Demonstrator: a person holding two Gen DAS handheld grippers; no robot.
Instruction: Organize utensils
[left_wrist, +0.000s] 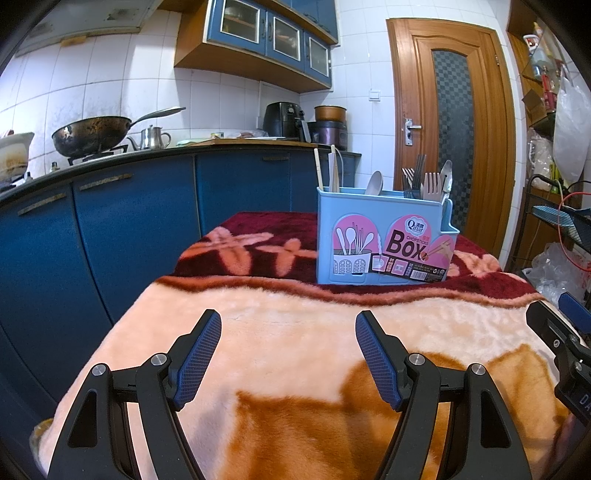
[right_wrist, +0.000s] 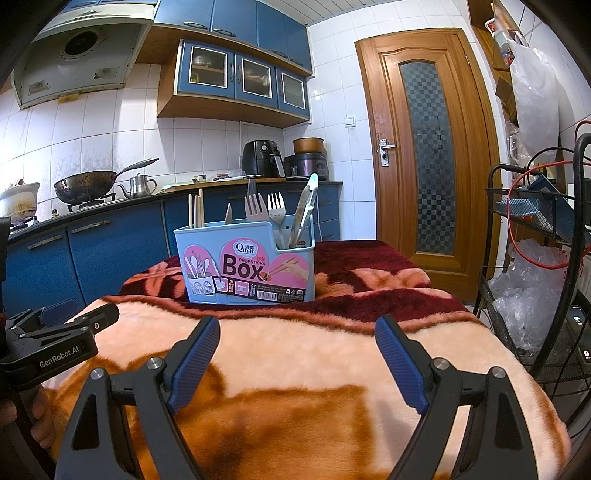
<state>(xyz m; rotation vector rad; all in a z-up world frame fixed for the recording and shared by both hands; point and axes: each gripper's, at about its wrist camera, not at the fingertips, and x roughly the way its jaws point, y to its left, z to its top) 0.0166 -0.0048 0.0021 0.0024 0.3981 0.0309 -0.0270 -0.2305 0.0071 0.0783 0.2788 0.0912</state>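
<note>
Utensil box (right_wrist: 245, 264), light blue with a pink "Box" label, stands upright on the dark red band of the blanket (right_wrist: 314, 354), ahead of both my tongs and well apart from them. From my right tongs (right_wrist: 297, 325) it sits ahead and slightly left; from my left tongs (left_wrist: 288, 317), ahead and to the right.

Nothing lies between either pair of tips and the box, only bare blanket. My left tongs' body shows at the left edge of the right view.

Contents: chopsticks (right_wrist: 195, 210) in the left compartment, a pale fork (right_wrist: 255, 210) and a metal fork (right_wrist: 276, 210) mid-box, serving tongs (right_wrist: 303, 210) leaning in the right compartment. A spoon (left_wrist: 373, 183) shows in the left view.

Both my tongs: jaws spread wide, holding nothing.

Behind the box: blue cabinets, a wok (right_wrist: 86, 186), a wooden door (right_wrist: 424, 155).
</note>
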